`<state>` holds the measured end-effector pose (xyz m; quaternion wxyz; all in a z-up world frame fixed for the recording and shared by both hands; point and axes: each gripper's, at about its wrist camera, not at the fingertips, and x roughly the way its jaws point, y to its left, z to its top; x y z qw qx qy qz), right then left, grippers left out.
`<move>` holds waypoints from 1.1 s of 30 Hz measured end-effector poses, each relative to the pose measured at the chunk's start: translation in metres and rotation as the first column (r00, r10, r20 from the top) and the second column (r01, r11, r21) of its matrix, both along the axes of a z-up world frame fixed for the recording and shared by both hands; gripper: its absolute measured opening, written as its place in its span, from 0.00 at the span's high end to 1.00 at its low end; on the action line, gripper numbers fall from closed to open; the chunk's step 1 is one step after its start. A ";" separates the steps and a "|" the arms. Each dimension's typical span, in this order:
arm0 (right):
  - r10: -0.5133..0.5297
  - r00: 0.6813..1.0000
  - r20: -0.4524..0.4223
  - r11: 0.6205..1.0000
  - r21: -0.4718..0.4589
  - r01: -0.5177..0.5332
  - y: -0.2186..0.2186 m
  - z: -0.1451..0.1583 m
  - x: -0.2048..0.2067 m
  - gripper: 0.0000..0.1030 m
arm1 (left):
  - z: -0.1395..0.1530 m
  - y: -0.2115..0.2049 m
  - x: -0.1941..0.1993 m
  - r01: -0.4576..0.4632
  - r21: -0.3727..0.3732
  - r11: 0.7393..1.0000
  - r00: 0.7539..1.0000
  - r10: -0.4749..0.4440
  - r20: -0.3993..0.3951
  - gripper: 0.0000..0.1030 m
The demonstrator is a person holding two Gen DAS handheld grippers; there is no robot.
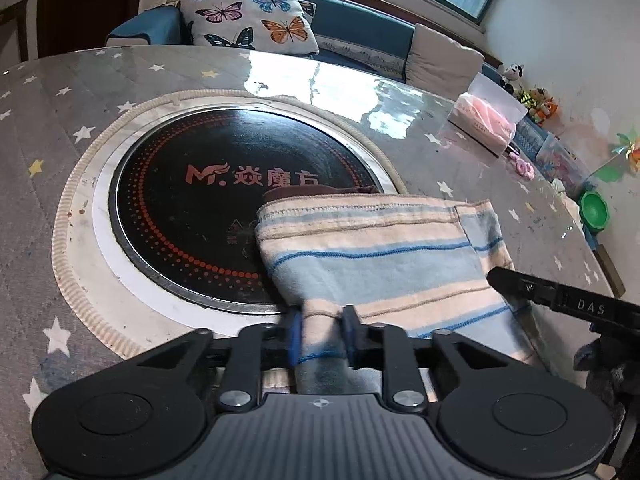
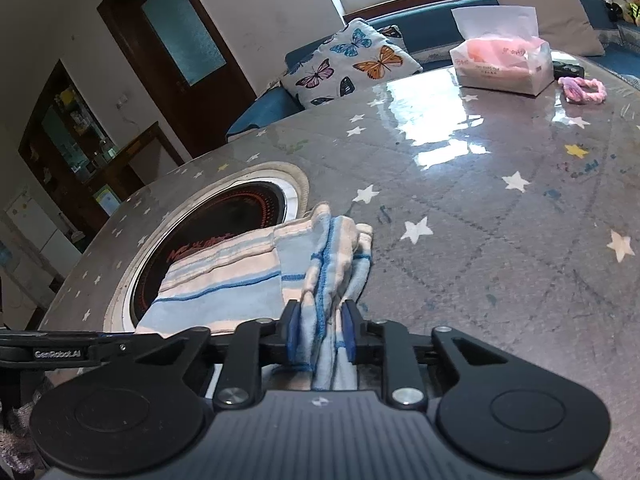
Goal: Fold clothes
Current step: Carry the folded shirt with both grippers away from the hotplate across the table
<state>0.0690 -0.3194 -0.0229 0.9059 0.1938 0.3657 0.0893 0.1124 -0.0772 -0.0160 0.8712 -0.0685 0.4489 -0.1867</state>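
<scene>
Two hand-held grippers take hold of a striped garment (image 1: pixel 372 248) on a round table (image 1: pixel 420 148) covered in a star-print cloth under clear plastic. The pale blue, cream and blue-lined garment lies partly over the black cooktop disc (image 1: pixel 192 208) set into the table's middle and partly on the cloth beside it.

The left gripper (image 1: pixel 322 336) has its jaws pinching the garment's near edge, fabric bunched between the blue pads. The right gripper (image 2: pixel 320 334) has its jaws pinching the opposite near corner, where several layers gather into upright folds between the pads. In the left view, the right gripper's black body enters from the right edge, beside the cloth.

The garment appears already doubled at least once: layered edges show along its far side, and a darker brown layer peeks out beneath. It is not yet a tidy, compact fold; the right-hand end is rumpled and loose. Judging by the paired grip on the near edge, another fold across the piece seems to be the step in hand, with smoothing left after it.

A tissue pack (image 2: pixel 500 64) and a pink hair tie (image 2: pixel 582 89) sit well apart at the table's far side, clear of the work.
</scene>
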 end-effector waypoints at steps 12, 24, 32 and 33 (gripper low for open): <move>0.142 0.990 0.010 0.990 -0.014 -0.141 0.063 0.028 0.024 0.87 | 0.024 0.063 -0.025 -0.105 -0.025 0.994 0.992 0.106 0.070 0.90; 0.437 0.899 0.025 0.899 -0.005 -0.437 0.230 0.041 0.098 0.88 | 0.045 0.209 -0.038 -0.366 0.022 0.930 0.924 0.360 0.130 0.91; 0.544 0.838 0.025 0.838 0.032 -0.545 0.323 0.036 0.155 0.88 | 0.053 0.290 -0.020 -0.514 0.061 0.856 0.851 0.500 0.161 0.91; 0.552 0.833 0.023 0.832 0.042 -0.553 0.331 0.035 0.159 0.88 | 0.052 0.297 -0.017 -0.527 0.066 0.847 0.843 0.512 0.165 0.91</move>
